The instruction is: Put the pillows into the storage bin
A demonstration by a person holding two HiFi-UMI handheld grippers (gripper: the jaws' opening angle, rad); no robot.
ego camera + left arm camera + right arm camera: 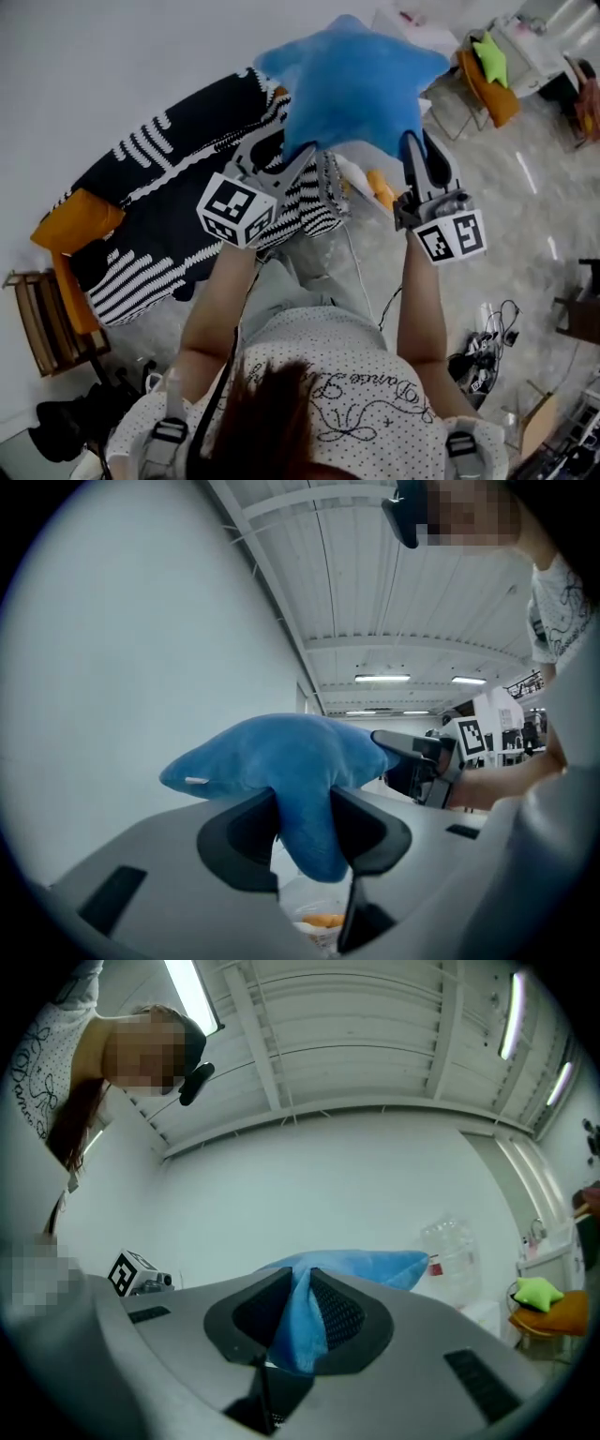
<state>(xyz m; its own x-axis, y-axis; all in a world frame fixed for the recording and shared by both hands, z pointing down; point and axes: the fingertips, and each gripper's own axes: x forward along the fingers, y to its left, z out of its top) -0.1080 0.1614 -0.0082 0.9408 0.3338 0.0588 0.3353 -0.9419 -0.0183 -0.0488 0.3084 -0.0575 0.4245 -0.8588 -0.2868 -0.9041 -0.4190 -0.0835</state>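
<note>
A blue star-shaped pillow [352, 84] hangs in the air in front of me, held by both grippers. My left gripper [281, 150] is shut on one lower arm of the star, which shows as a thick fold of blue plush [281, 757] squeezed between the pads at the left gripper [305, 832]. My right gripper [424, 155] is shut on another arm at the right side; a thin blue fold [366, 1267] is pinched between the right gripper's [298, 1321] ribbed pads. Under the pillow lies a pale container [323, 919] with something orange in it, mostly hidden.
A black-and-white patterned throw [159, 216] covers furniture at the left, with an orange cushion [75, 220] on it. A wooden rack [37, 319] stands lower left. A chair with a green star pillow [489, 61] is at the far right. Cables [483, 356] lie on the floor.
</note>
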